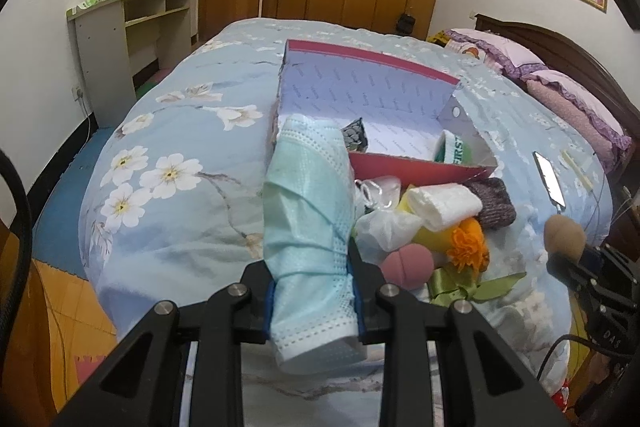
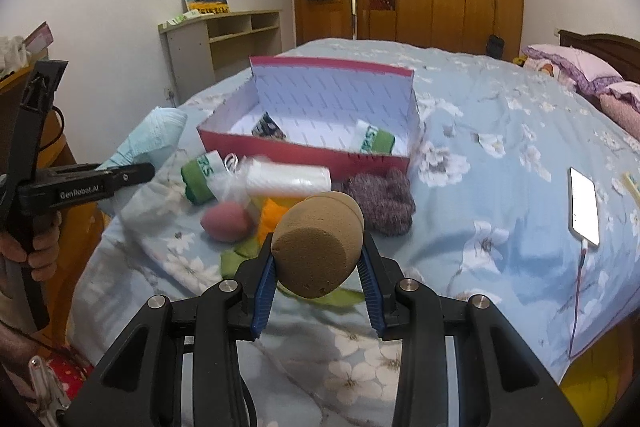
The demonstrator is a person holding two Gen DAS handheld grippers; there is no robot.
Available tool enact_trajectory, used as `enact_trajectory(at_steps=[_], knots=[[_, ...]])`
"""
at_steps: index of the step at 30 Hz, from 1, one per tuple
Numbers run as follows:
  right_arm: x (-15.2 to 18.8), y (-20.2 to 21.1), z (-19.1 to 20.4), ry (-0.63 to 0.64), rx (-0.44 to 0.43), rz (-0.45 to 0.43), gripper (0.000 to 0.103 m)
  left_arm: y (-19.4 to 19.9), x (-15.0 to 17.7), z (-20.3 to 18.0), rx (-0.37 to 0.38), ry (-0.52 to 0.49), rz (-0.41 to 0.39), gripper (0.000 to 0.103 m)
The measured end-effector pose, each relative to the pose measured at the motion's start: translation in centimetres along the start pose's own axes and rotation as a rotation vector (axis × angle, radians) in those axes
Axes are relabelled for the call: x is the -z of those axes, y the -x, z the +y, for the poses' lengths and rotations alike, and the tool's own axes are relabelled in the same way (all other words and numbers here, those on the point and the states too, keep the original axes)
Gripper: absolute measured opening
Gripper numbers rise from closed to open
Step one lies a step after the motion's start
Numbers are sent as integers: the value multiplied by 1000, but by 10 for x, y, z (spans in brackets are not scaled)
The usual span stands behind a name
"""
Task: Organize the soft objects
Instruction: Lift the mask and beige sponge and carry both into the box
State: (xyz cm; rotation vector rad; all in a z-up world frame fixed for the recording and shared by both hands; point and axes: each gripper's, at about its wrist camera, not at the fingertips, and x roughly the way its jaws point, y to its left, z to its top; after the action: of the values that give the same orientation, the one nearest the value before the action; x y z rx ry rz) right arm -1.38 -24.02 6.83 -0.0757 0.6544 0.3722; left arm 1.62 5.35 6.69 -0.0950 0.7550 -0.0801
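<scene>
Left gripper [image 1: 312,291] clamped on rolled blue face mask [image 1: 308,211], held above the bedspread [image 1: 168,211] — mask hides the near-left corner of the red box [image 1: 420,169]. Right gripper [image 2: 318,267] clamped on tan sponge [image 2: 318,243] (its underside unseen). Pile before the box partly blurred; pink sponge [image 2: 226,223] lies there.

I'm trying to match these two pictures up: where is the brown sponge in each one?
Left wrist view: the brown sponge shows at the far right edge, held by the right gripper.
Right wrist view: it sits low in the centre, squeezed between blue pads.
Shared landmark: the red box lies on the bed beyond it.
</scene>
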Motion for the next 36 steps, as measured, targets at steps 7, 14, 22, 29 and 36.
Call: enact_trajectory(at_steps=[7, 14, 22, 29, 36], knots=[[-22, 1, 6, 28, -14, -50, 39, 0, -14, -7, 16, -12, -9, 29], [-41, -8, 8, 41, -38, -76, 39, -7, -28, -13, 22, -17, -8, 29], [-53, -21, 7, 51, -46, -72, 39, -18, -41, -17, 33, -23, -3, 29], [-65, -35, 5, 54, -53, -69, 39, -29, -60, -20, 29, -33, -14, 29], [-79, -52, 3, 39, -74, -65, 39, -42, -80, -26, 27, -57, -21, 29]])
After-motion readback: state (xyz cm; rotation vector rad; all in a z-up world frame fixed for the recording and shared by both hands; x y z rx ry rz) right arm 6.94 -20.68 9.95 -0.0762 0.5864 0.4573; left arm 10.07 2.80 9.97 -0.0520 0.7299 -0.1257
